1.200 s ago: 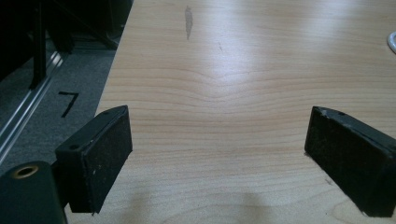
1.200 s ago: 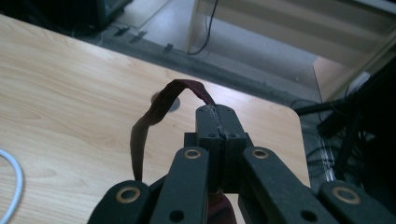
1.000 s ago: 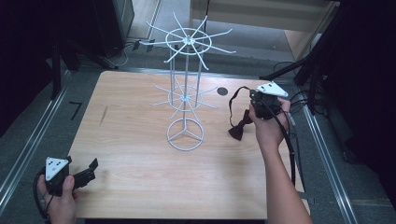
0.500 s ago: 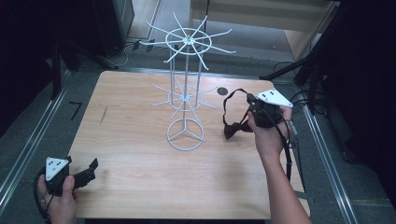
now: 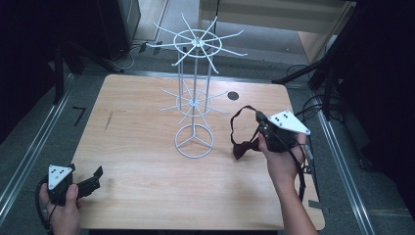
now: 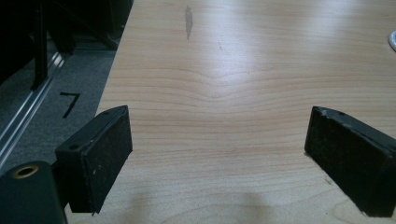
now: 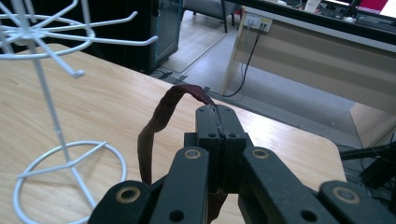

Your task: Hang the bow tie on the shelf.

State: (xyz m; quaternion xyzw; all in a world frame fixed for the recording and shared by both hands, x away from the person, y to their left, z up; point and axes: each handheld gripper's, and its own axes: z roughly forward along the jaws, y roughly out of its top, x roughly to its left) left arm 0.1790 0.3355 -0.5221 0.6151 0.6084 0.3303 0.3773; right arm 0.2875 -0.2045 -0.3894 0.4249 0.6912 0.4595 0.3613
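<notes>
The bow tie (image 5: 243, 139), a dark maroon one with a thin neck strap, hangs from the right gripper (image 5: 259, 119) above the right part of the wooden table (image 5: 137, 196), just beside the white wire display stand (image 5: 195, 103). The right gripper's jaws are clamped flat together on the strap (image 7: 161, 114), which arches up out of them and loops down toward the bow; in the high view the bow's lower end looks to be at or just above the tabletop. The left gripper (image 5: 95, 177) rests near the front left corner of the table, well apart from the tie, its jaws spread wide with nothing between them.

The likely aim is to hang the strap over one of the stand's arms. The grip is on a narrow, limp band, so the strap could slide out of the jaws if the dangling bow snags on a lower arm. The loop sags mostly closed, and it may miss an arm's upturned tip or catch on two arms at once. The stand is light wire on a ring base (image 5: 195, 142); a sideways pull could tip or spin it, and the left gripper is too far off to steady it.

Count: one bow tie, one stand with two tiers of arms, two grippers, one table.
</notes>
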